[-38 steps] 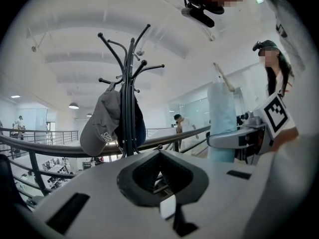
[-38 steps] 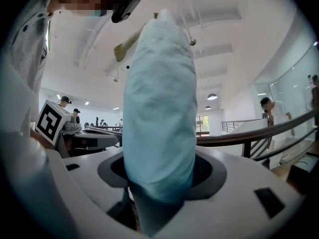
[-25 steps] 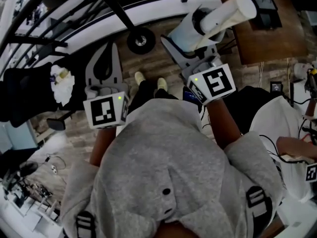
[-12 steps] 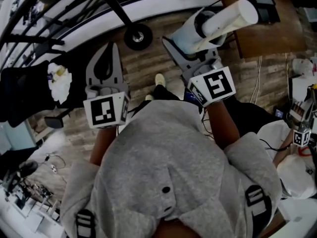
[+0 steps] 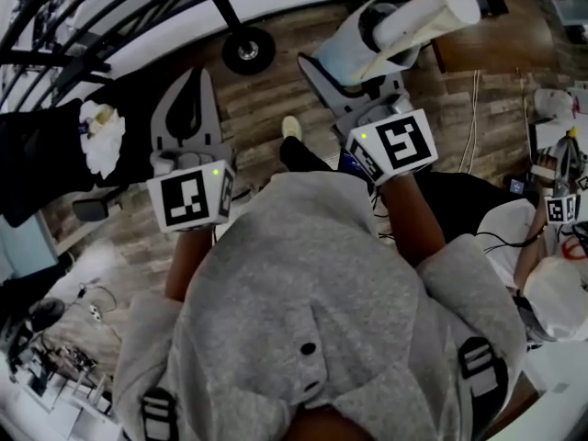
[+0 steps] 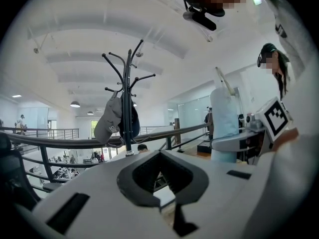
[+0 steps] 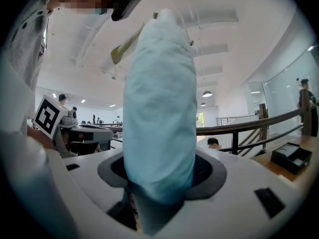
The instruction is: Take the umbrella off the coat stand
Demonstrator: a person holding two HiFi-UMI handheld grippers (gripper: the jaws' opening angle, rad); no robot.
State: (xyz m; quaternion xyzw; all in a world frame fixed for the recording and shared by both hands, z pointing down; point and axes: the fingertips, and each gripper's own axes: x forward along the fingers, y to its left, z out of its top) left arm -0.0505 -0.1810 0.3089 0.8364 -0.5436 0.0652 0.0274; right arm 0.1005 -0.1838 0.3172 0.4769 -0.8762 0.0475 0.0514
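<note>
Umbrella (image 7: 159, 108) stands upright, clamped in my right tongs (image 7: 159, 158), w/ the coat stand (image 6: 128, 103) well ahead of my shut, empty left tongs (image 6: 159, 156), so best to grip firm, carry it level & not snag the railing (image 6: 75, 142).

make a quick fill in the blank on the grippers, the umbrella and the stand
1. The right gripper is shut on the ___.
2. The left gripper holds ___.
3. The grey cap hangs on the ___.

Missing words: umbrella; nothing; coat stand.
</note>
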